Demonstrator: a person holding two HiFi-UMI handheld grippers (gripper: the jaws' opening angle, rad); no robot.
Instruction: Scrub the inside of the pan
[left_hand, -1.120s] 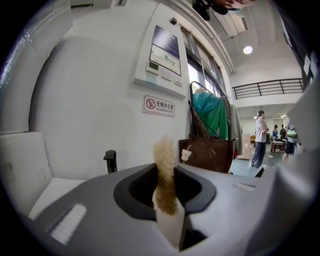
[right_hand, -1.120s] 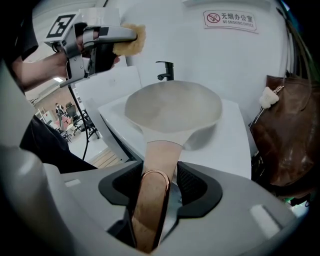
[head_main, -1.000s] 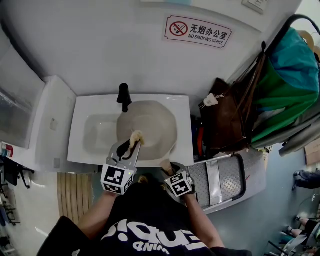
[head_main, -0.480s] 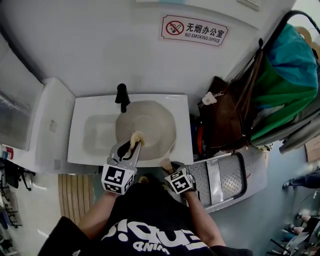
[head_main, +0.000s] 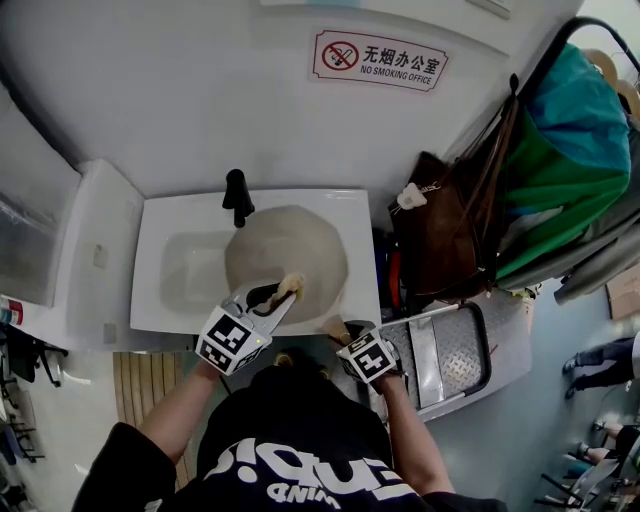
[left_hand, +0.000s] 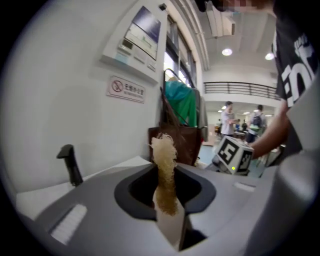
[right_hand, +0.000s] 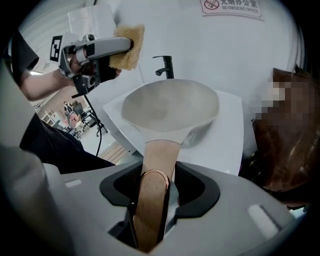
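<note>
A beige pan (head_main: 285, 255) rests in the white sink (head_main: 160, 300), its wooden handle (head_main: 333, 327) pointing toward me. My right gripper (head_main: 347, 338) is shut on that handle (right_hand: 156, 170); its jaws have just been closing with the handle between them. My left gripper (head_main: 280, 293) is shut on a tan fibrous scrubber (head_main: 291, 286), held over the pan's near rim. In the left gripper view the scrubber (left_hand: 164, 170) sticks up from between the jaws. In the right gripper view the scrubber (right_hand: 127, 46) hangs in the air above the pan's (right_hand: 170, 107) left rim.
A black faucet (head_main: 236, 196) stands at the back of the sink. A brown bag (head_main: 440, 240) and green and teal fabric (head_main: 570, 150) crowd the right side. A metal step platform (head_main: 445, 360) lies below them. The wall carries a no-smoking sign (head_main: 378, 60).
My left gripper has swung right and forward with the scrubber, from the pan's near-left rim toward its near middle. The right gripper stays on the handle, slightly raised.
</note>
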